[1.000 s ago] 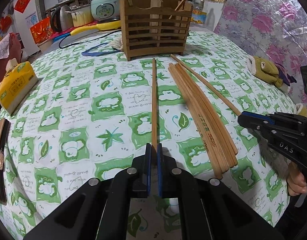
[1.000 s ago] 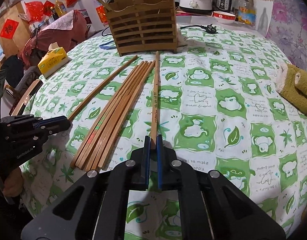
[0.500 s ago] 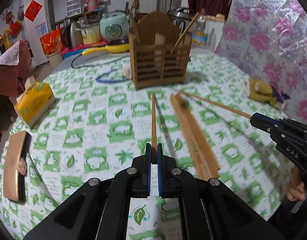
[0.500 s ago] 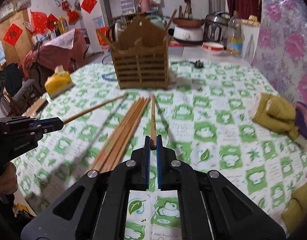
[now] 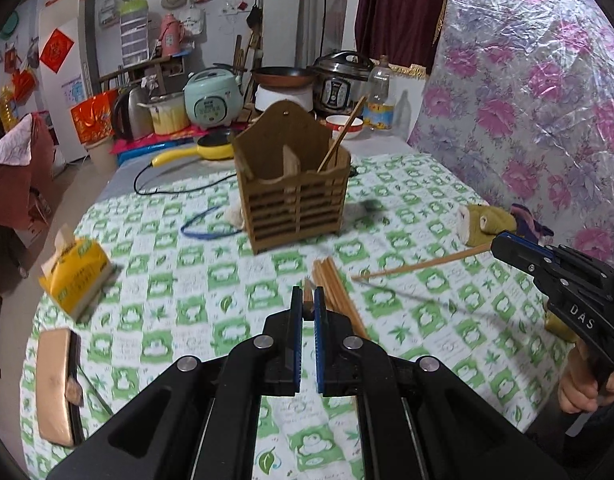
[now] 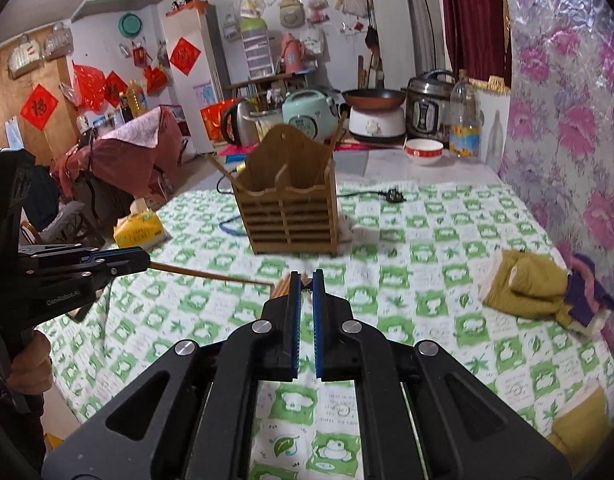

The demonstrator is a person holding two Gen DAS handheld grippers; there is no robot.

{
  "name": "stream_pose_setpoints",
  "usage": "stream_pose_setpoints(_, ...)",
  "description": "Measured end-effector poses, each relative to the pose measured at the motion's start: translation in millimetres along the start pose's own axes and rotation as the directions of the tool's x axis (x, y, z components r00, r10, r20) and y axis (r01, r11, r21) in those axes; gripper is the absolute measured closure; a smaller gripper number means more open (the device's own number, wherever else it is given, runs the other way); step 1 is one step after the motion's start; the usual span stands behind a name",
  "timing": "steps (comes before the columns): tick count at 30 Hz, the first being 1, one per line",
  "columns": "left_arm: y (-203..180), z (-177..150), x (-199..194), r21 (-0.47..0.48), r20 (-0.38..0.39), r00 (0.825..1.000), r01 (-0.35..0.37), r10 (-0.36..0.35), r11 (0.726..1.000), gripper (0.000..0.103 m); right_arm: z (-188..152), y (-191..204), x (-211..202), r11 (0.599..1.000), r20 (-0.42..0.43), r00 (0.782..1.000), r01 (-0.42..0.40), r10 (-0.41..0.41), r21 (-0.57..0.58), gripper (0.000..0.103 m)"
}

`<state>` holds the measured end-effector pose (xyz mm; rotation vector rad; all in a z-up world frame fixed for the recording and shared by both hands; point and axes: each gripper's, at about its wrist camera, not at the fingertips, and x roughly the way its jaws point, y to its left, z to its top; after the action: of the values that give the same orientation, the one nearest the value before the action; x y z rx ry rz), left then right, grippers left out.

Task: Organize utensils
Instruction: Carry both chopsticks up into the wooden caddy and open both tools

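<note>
A slatted wooden utensil holder [image 5: 293,196] [image 6: 291,204] stands upright on the green-and-white tablecloth, with one chopstick [image 5: 341,136] leaning in its right compartment. My left gripper [image 5: 306,294] is shut on a single chopstick, seen almost end-on and lifted above the cloth. In the right wrist view this left gripper [image 6: 145,260] shows at the left with its chopstick [image 6: 211,276] sticking out. My right gripper [image 6: 306,278] is shut on another chopstick; from the left wrist view the right gripper [image 5: 497,244] holds that chopstick [image 5: 423,266] in the air. A bundle of chopsticks [image 5: 335,286] lies on the cloth between them.
A yellow tissue pack [image 5: 77,276] and a tan case [image 5: 57,384] lie near the table's left edge. A blue cord [image 5: 205,228] curls beside the holder. An olive cloth bundle [image 6: 535,288] sits at the right. Cookers and a bottle crowd the far end.
Both grippers have risen from the cloth, each lifting its chopstick clear of the table. The views have tilted up, so the holder and the bundle look farther away.
</note>
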<state>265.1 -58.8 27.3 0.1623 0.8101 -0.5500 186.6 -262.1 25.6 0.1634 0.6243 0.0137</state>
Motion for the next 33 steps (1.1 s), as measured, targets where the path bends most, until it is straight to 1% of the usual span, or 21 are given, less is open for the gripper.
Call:
stream_pose_setpoints(3, -1.7, 11.0, -0.9, 0.003, 0.009, 1.0, 0.007, -0.007, 1.0, 0.097, 10.5, 1.0, -1.7, 1.0, 0.019, 1.0, 0.0, 0.001, -0.005, 0.097)
stream_pose_setpoints(8, -2.1, 40.9, -5.3, 0.007, 0.043, 0.999, 0.005, -0.006, 1.0, 0.097, 28.3, 2.2, -2.0, 1.0, 0.045, 0.999, -0.007, 0.007, -0.011, 0.097)
stream_pose_setpoints(11, -4.0, 65.1, -8.8, 0.011, 0.063, 0.998, 0.009, -0.01, 1.0, 0.097, 44.3, 3.1, -0.8, 1.0, 0.064, 0.998, -0.015, 0.016, -0.015, 0.097)
stream_pose_setpoints(13, -6.1, 83.7, -13.2, 0.017, 0.091, 0.996, 0.0, -0.001, 1.0, 0.097, 57.6, 3.7, -0.3, 1.0, 0.081, 0.996, -0.02, 0.021, -0.016, 0.097)
stream_pose_setpoints(18, -3.5, 130.6, -27.4, -0.006, 0.179, 0.984, -0.019, 0.019, 1.0, 0.097, 103.6, 4.3, -1.9, 0.999, 0.167, 0.985, -0.033, 0.035, -0.013, 0.097)
stream_pose_setpoints(21, 6.5, 158.4, -31.8, -0.049, 0.235, 0.971, -0.025, 0.035, 0.998, 0.097, 137.4, 0.8, -0.6, 0.998, 0.232, 0.971, -0.056, 0.05, 0.022, 0.097)
stream_pose_setpoints(24, 17.7, 175.7, -27.9, -0.087, 0.266, 0.962, -0.039, 0.061, 0.995, 0.097, 159.7, -2.1, 7.3, 0.996, 0.273, 0.961, -0.07, 0.053, 0.053, 0.097)
stream_pose_setpoints(27, 28.3, 186.2, -21.1, -0.117, 0.288, 0.955, -0.044, 0.076, 0.992, 0.097, 174.0, -4.8, 22.1, 0.995, 0.297, 0.954, -0.063, 0.039, 0.075, 0.097)
stream_pose_setpoints(28, 31.9, 189.1, -15.2, -0.128, 0.299, 0.95, -0.052, 0.088, 0.99, 0.097, 176.2, -5.4, 28.0, 0.995, 0.304, 0.952, -0.061, 0.033, 0.081, 0.097)
stream_pose_setpoints(30, 36.2, 190.3, -6.1, -0.14, 0.304, 0.947, -0.061, 0.101, 0.988, 0.097, 175.9, -8.5, 42.7, 0.994, 0.308, 0.951, -0.059, 0.027, 0.096, 0.096)
stream_pose_setpoints(31, 39.2, 189.0, 2.9, -0.151, 0.3, 0.948, -0.064, 0.107, 0.987, 0.097, 174.0, -9.6, 48.1, 0.993, 0.307, 0.951, -0.059, 0.025, 0.101, 0.097)
stream_pose_setpoints(33, 45.1, 184.7, 17.6, -0.167, 0.284, 0.954, -0.05, 0.097, 0.985, 0.097, 170.1, -13.3, 64.0, 0.991, 0.298, 0.954, -0.06, 0.022, 0.119, 0.097)
